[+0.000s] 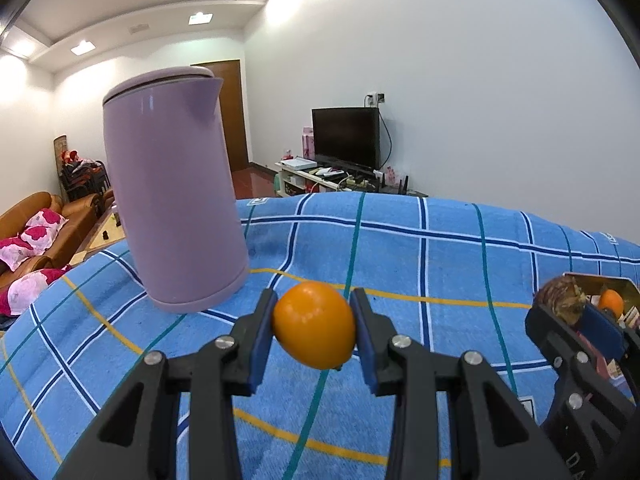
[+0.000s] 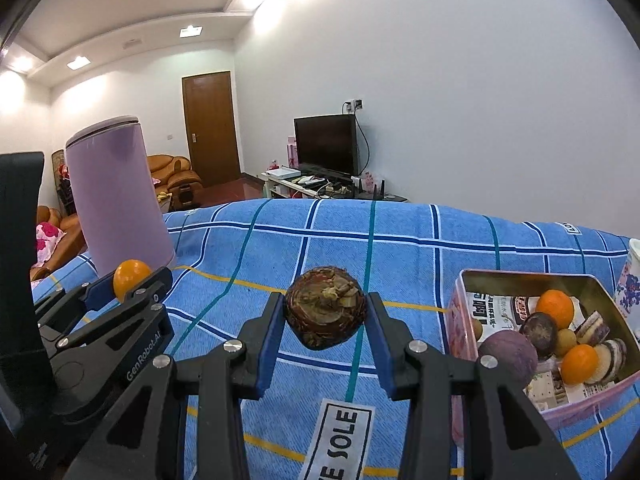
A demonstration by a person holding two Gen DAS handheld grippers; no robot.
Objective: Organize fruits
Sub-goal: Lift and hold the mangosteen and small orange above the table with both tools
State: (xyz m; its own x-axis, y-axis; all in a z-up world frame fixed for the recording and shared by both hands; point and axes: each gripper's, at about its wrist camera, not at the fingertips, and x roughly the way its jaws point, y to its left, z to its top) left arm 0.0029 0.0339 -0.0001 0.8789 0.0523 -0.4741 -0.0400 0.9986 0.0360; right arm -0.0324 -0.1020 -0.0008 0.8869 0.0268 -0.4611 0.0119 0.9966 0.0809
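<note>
left gripper [image 1: 315,330] jaws clamped on small smooth orange citrus fruit [image 1: 315,326]; right gripper [image 2: 326,322] jaws clamped on brown rough round fruit [image 2: 326,311], both lifted above blue checked cloth [image 2: 400,248]

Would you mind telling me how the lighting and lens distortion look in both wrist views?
Left wrist view: ceiling lights flare white, the purple kettle leans from fisheye bending. Right wrist view: the same ceiling glare, the blue checked cloth curves, dark vignette fills the corners.
</note>
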